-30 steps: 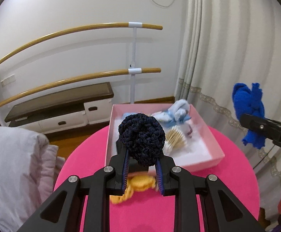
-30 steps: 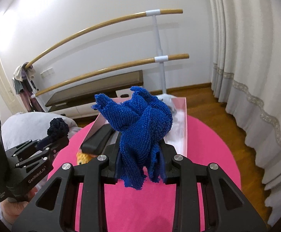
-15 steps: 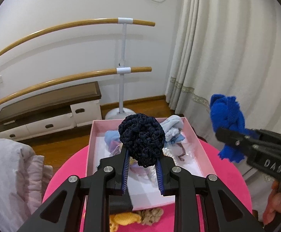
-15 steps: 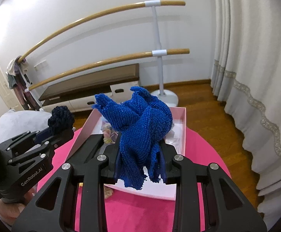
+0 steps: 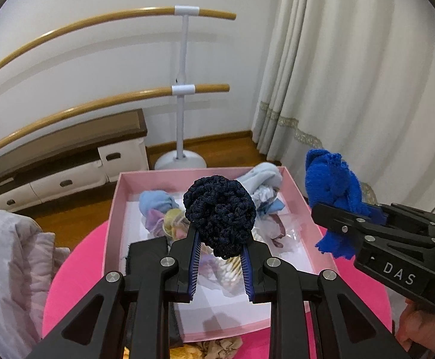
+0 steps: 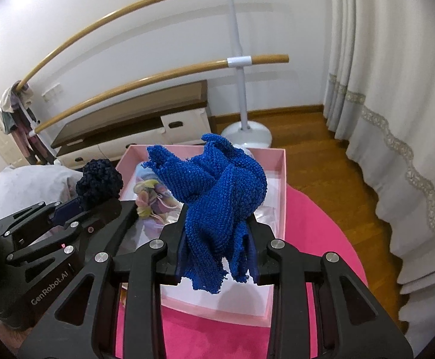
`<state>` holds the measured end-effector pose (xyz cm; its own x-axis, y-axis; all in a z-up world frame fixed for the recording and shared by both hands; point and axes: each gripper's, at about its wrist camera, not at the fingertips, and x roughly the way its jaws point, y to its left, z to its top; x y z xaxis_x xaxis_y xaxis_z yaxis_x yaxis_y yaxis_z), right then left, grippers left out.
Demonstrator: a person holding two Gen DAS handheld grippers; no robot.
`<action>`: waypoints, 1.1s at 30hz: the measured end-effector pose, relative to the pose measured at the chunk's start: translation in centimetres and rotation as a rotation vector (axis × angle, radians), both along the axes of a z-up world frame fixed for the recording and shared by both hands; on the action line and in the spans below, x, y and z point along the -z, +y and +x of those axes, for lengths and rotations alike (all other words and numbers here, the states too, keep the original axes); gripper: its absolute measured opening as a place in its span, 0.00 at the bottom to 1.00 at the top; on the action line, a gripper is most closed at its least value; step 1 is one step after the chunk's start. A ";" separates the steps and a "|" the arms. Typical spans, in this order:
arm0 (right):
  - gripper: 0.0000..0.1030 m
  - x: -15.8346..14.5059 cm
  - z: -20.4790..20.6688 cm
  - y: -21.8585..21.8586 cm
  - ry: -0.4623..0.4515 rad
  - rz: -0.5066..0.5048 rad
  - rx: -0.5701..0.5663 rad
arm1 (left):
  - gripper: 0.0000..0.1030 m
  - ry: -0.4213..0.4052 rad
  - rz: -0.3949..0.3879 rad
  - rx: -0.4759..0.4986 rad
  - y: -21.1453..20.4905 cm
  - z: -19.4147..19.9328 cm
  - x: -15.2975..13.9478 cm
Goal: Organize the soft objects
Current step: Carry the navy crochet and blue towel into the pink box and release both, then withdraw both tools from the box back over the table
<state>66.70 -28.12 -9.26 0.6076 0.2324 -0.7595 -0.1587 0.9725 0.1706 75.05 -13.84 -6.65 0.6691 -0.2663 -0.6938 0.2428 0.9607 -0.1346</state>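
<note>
A dark navy crocheted ball [image 5: 220,214] sits pinched in the left gripper [image 5: 221,257], held over the shallow pink cardboard box [image 5: 113,206] that already holds pale soft items. The right gripper [image 6: 217,258] is clenched on a bright blue knitted cloth [image 6: 217,191], above the box's right side. This looks like the drop-off step: each should lower into free space and release. The box rests on a round pink table [image 6: 331,233].

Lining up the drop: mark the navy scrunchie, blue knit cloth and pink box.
navy scrunchie [image 5: 219,211], left wrist view, its centre.
blue knit cloth [image 6: 222,197], right wrist view, middle fold.
pink box [image 5: 112,209], left wrist view, left wall.
</note>
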 end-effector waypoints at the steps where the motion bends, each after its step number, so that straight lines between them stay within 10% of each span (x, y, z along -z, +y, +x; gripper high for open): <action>1: 0.29 0.2 0.1 0.0 0.006 -0.002 0.000 | 0.23 0.008 0.001 0.002 -0.3 0.3 0.2; 8: 0.32 2.0 0.9 -0.2 0.049 -0.009 0.009 | 0.34 0.077 0.025 0.028 -2.3 3.2 1.7; 13: 0.38 2.8 1.2 -0.7 0.071 -0.010 0.025 | 0.76 0.063 0.046 -0.011 -2.3 4.0 1.4; 18: 0.82 3.0 0.6 -1.3 0.069 0.003 0.049 | 0.96 0.001 0.050 -0.061 -1.5 2.5 0.2; 22: 1.00 2.3 -0.3 -1.5 0.043 0.013 0.071 | 1.00 -0.070 0.057 -0.109 -0.3 0.5 -1.1; 33: 1.00 -1.0 -5.0 -1.1 -0.058 0.043 0.120 | 1.00 -0.181 0.073 -0.205 2.9 -7.5 -1.7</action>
